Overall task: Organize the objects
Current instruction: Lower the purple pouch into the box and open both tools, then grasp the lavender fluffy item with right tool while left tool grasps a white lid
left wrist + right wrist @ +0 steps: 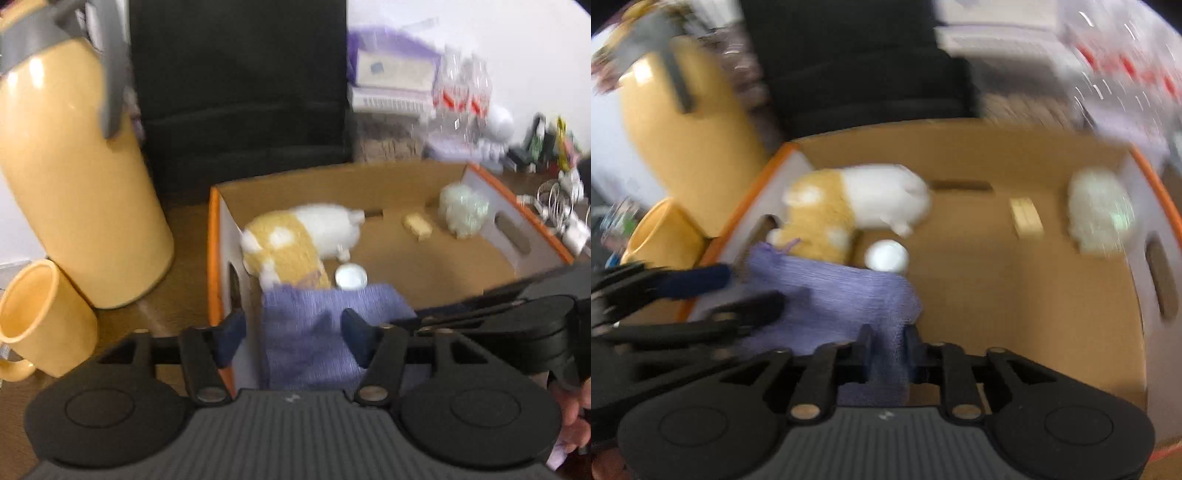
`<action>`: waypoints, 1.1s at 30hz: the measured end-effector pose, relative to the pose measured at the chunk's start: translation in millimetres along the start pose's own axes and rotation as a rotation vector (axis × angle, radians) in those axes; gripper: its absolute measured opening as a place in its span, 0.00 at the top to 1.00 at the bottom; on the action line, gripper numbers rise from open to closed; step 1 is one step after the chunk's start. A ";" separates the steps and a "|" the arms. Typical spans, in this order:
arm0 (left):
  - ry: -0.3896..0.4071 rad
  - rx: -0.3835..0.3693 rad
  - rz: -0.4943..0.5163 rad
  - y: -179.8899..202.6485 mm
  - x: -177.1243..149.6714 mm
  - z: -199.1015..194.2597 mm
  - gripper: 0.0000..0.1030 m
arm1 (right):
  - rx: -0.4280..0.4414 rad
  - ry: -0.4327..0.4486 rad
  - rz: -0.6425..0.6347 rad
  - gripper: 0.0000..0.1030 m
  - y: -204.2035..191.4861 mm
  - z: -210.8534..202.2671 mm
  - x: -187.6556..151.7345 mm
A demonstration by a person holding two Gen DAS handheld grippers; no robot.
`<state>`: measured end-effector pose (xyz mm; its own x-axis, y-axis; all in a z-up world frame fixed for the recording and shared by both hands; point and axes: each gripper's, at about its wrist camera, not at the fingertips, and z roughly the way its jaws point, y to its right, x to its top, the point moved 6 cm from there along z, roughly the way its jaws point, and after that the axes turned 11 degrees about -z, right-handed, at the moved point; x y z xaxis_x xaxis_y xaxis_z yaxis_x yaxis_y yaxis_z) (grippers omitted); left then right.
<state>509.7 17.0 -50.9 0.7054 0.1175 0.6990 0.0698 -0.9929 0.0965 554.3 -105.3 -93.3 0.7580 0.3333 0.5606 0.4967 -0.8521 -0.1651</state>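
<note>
A purple cloth (314,328) (831,291) hangs over the near left corner of an orange-rimmed cardboard box (406,258) (997,288). My right gripper (886,350) is shut on the cloth's near edge. My left gripper (291,332) is open, its fingers on either side of the cloth and the box's left wall. In the box lie a yellow-and-white plush toy (295,236) (849,206), a small white round lid (351,277) (886,256), a small tan block (417,225) (1027,218) and a pale green bubble-wrapped bundle (463,210) (1100,210).
A tall yellow thermos (74,184) (687,122) and a yellow mug (40,317) (665,236) stand left of the box. A black chair back (240,92) is behind it. Bottles, white cables and clutter (554,206) lie at the right.
</note>
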 end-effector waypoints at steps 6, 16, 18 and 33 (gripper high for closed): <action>0.169 -0.036 -0.007 5.6 16.8 -82.9 0.24 | -0.022 0.200 0.029 0.64 9.7 -84.6 7.2; 0.349 -0.158 -0.043 33.3 -61.5 -231.5 0.02 | -0.099 0.539 -0.142 0.21 -33.7 -253.4 -65.8; 0.375 -0.167 -0.047 35.8 -95.2 -253.9 0.00 | -0.097 0.577 -0.164 0.18 -44.7 -273.2 -99.8; 0.356 -0.141 -0.107 5.4 -242.3 -323.8 0.00 | -0.171 0.548 -0.163 0.10 -73.1 -343.9 -320.2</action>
<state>110.8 -10.6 9.7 0.4089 0.2443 0.8793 0.0145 -0.9651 0.2614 129.9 -288.5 18.3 0.3262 0.2473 0.9124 0.4792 -0.8752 0.0659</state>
